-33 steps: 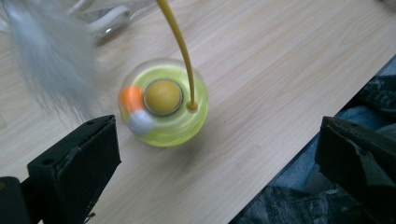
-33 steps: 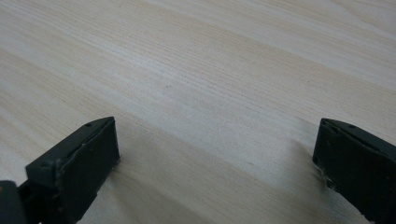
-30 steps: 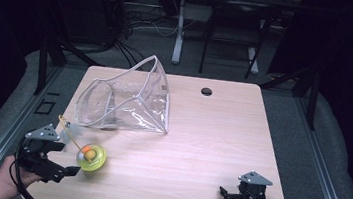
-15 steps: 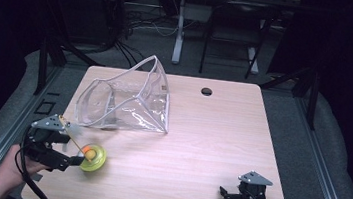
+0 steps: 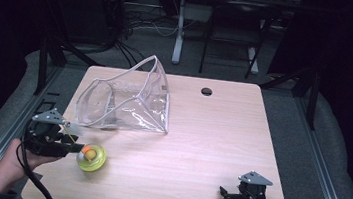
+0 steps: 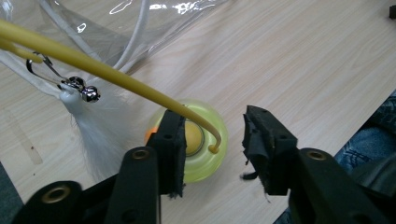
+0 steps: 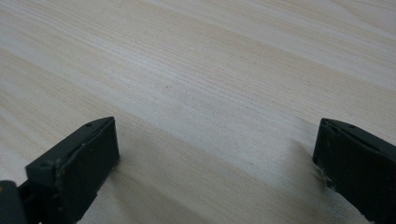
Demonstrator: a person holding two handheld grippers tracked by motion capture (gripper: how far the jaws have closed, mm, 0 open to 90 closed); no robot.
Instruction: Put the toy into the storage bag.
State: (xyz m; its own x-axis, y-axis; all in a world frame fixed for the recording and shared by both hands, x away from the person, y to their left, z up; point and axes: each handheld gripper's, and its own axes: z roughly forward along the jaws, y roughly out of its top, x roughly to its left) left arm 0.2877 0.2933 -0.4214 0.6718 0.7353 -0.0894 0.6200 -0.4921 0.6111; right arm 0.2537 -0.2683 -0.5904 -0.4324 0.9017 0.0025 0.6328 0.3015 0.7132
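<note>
A yellow-green round toy with an orange ball in its middle lies near the table's front left. My left gripper sits just left of it, open. In the left gripper view the toy lies beyond the spread jaws, my left gripper holding nothing. A thin yellow wand curves in from the upper left and ends over the toy, with a small bell and a white feather hanging from it. My right gripper rests open at the front right; in its own view the right gripper is above bare wood.
A clear plastic pouch with white edging stands open on the wooden table, behind the toy; its wall is close ahead of the left jaws. A dark round hole marks the table's far side.
My left gripper moved a little away from the table's front edge and came in beside the toy. The toy and the right gripper stayed put.
</note>
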